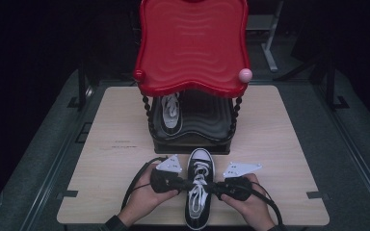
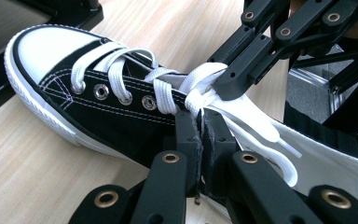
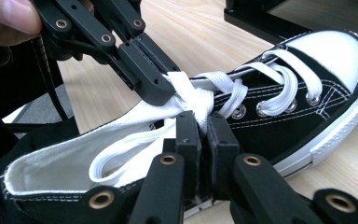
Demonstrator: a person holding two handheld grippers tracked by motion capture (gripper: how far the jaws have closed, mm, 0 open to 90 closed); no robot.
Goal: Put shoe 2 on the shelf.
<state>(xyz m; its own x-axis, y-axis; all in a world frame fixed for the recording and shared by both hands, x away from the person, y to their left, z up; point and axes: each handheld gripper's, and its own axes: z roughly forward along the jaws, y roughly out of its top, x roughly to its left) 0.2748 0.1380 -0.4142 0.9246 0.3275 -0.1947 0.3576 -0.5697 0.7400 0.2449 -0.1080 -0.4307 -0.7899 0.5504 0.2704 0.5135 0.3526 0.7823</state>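
Note:
A black canvas sneaker [image 1: 200, 192] with a white toe cap and white laces lies near the table's front edge, toe pointing away from me. My left gripper [image 1: 187, 183] comes in from the sneaker's left and my right gripper [image 1: 213, 186] from its right; they meet over the laces. In the left gripper view, my left gripper [image 2: 200, 133] is shut, pinching a strand of the white lace [image 2: 205, 100] where the laces cross. In the right gripper view, my right gripper [image 3: 204, 133] is shut on the lace [image 3: 193, 100] at the same crossing. A loose lace loop [image 3: 121, 156] hangs over the shoe's opening.
Behind the sneaker stands a two-tier rack with a glossy red top tray [image 1: 192, 43] and a black lower shelf [image 1: 207, 118]. A second matching sneaker [image 1: 171, 113] sits on that shelf's left side. A pink ball [image 1: 245, 74] caps the tray's right corner. Bare wooden tabletop [image 1: 111, 144] lies either side.

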